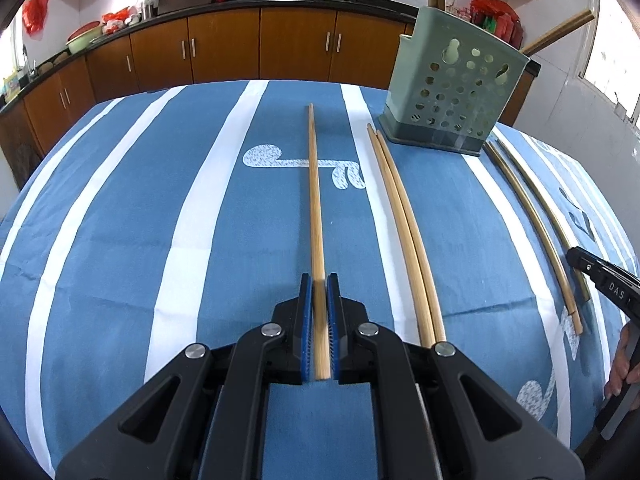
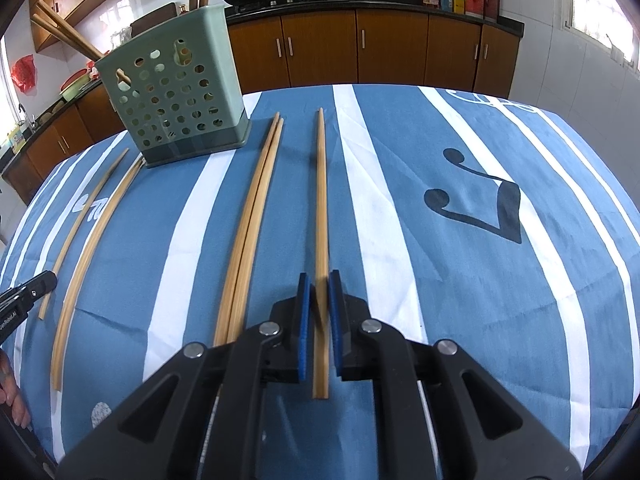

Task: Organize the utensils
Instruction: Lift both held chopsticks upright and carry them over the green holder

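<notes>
Left wrist view: the left hand-held gripper (image 1: 319, 284) is clamped on a pair of chopsticks (image 1: 315, 200) that runs straight ahead between its blue pads (image 1: 306, 308), the far tips resting on the blue-and-white striped cloth of the tabletop (image 1: 140, 220). Just to the right lies a second pair (image 1: 404, 232), side by side and touching. Further right, two more chopsticks (image 1: 532, 220) lie near each other, their tips close to the green perforated holder (image 1: 452, 88), which stands upright and carries chopsticks leaning out of its top.

Right wrist view: the right hand-held gripper (image 2: 319, 282) is closed on its own pair of chopsticks (image 2: 321, 200), which lies slightly askew between the pads, the near ends poking out behind them. Left of it lies the touching pair (image 2: 256, 216), then the holder (image 2: 176, 92) beyond. Wooden kitchen cabinets (image 2: 392, 48) line the wall behind.
</notes>
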{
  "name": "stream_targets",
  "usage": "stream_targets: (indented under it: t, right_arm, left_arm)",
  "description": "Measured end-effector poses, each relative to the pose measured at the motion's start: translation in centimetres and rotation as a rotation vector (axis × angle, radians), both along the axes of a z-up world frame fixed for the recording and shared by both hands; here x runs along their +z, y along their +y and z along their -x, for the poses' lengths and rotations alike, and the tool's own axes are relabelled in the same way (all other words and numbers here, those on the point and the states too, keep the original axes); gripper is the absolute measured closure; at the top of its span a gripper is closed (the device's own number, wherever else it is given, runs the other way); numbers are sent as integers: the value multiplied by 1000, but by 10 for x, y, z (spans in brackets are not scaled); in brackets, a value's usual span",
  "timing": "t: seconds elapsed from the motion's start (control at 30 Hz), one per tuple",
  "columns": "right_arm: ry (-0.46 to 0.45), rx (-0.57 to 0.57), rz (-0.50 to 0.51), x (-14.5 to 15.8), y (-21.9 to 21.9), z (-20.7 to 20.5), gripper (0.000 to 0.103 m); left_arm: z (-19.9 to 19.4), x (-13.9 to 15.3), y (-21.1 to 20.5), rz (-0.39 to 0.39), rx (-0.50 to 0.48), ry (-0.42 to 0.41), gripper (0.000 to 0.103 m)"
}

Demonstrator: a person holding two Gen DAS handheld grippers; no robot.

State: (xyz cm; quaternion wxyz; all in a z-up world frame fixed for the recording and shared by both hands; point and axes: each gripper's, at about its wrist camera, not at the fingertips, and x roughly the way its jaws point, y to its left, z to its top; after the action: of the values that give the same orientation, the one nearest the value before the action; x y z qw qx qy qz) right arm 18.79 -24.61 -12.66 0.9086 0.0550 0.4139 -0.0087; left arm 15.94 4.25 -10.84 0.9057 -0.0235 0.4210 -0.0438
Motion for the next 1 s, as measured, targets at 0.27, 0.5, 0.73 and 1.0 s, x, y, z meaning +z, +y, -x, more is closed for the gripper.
stream_targets:
  t: [0.27, 0.5, 0.73, 1.0]
  right_arm:
    - [-58, -4, -35, 18, -7, 10, 95]
    - [-188, -25, -59, 59, -18, 24, 95]
    - [-320, -44, -83, 100, -28, 34, 95]
    - [-446, -51, -108, 139, -33, 42, 95]
  left_arm:
    - [4, 5, 1, -21, -19, 4, 96]
    - [13, 48, 13, 35, -8, -108, 96]
    - [18, 100, 23, 101, 27, -258, 96]
    - [21, 140, 32, 155, 55, -367, 96]
